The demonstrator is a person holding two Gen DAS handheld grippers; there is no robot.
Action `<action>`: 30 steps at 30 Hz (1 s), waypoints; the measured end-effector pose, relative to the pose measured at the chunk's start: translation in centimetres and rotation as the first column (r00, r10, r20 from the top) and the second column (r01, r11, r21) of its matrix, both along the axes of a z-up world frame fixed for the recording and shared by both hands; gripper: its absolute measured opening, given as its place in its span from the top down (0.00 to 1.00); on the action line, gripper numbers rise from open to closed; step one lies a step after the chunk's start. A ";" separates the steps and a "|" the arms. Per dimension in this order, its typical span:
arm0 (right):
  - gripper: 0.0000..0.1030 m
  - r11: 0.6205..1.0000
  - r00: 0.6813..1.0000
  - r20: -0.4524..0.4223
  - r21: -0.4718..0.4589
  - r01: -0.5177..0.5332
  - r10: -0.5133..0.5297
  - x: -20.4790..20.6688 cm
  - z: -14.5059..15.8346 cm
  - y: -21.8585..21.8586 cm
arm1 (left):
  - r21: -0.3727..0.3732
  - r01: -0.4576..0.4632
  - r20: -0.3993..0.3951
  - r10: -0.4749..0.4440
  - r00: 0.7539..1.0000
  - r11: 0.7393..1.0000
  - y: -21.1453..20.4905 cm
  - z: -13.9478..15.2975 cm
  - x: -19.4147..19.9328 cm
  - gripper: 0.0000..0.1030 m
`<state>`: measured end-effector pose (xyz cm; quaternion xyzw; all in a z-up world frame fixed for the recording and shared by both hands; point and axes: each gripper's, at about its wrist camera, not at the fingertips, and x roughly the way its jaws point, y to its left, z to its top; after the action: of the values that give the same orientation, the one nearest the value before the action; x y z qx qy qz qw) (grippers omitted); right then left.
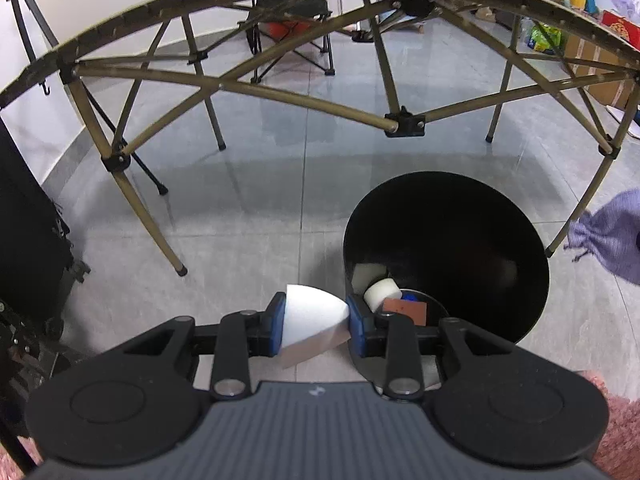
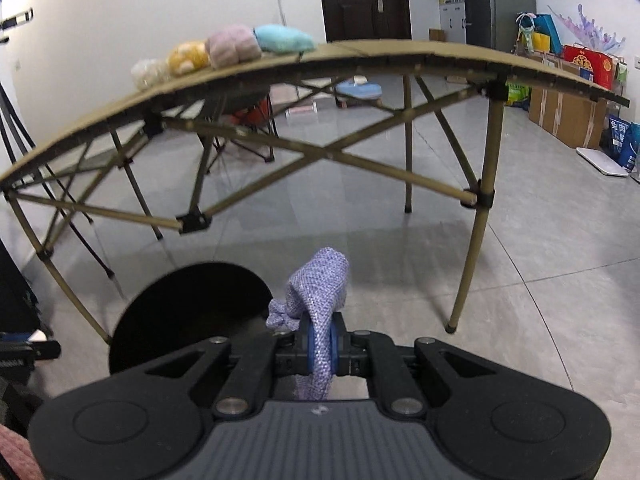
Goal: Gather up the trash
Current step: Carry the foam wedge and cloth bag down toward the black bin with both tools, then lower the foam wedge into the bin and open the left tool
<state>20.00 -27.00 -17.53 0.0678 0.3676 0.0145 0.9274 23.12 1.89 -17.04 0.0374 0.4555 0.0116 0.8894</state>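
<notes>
the left gripper point(image 1: 316, 322) has its blue pads pressed against both sides of a white foam wedge point(image 1: 310, 326), holding it just left of the black bin point(image 1: 448, 248), above the grey tile floor point(image 1: 260, 220). inside the bin lie a white cylinder point(image 1: 382, 294), a reddish-brown block point(image 1: 404, 310) and something blue (too hidden to name). the right gripper point(image 2: 320, 346) is clamped tight on a purple woven pouch point(image 2: 322, 300), which stands up between the pads, right of the bin's rim point(image 2: 192, 312). beyond stands a folding table point(image 2: 380, 54) bearing soft plush pieces point(image 2: 232, 46).
</notes>
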 end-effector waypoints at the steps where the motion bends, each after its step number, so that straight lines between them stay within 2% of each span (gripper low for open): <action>1: 0.93 1.000 1.000 -0.013 -0.007 0.001 -0.001 0.2 -0.2 0.1 | -0.002 -0.002 -0.007 0.002 1.000 1.000 0.0 -0.1 0.2 0.69; 13: 0.93 0.998 0.986 -0.168 -0.058 0.003 -0.013 1.9 -3.6 0.5 | -0.025 -0.016 -0.076 0.014 0.997 1.000 -0.7 -0.9 2.2 0.69; 19: 0.93 0.998 0.980 -0.197 -0.060 0.003 -0.015 2.4 -4.4 0.4 | -0.030 -0.028 -0.132 0.024 0.991 0.999 -1.3 -1.8 3.4 0.69; 30: 0.93 0.998 0.974 -0.226 -0.064 0.005 -0.019 3.0 -5.6 0.0 | -0.048 -0.008 -0.176 -0.001 0.984 0.999 -3.5 -2.3 5.0 0.69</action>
<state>22.99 -26.96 -23.12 0.0421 0.4709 -0.0106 0.8811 28.10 -1.62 -19.35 0.0160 0.5323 -0.0011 0.8464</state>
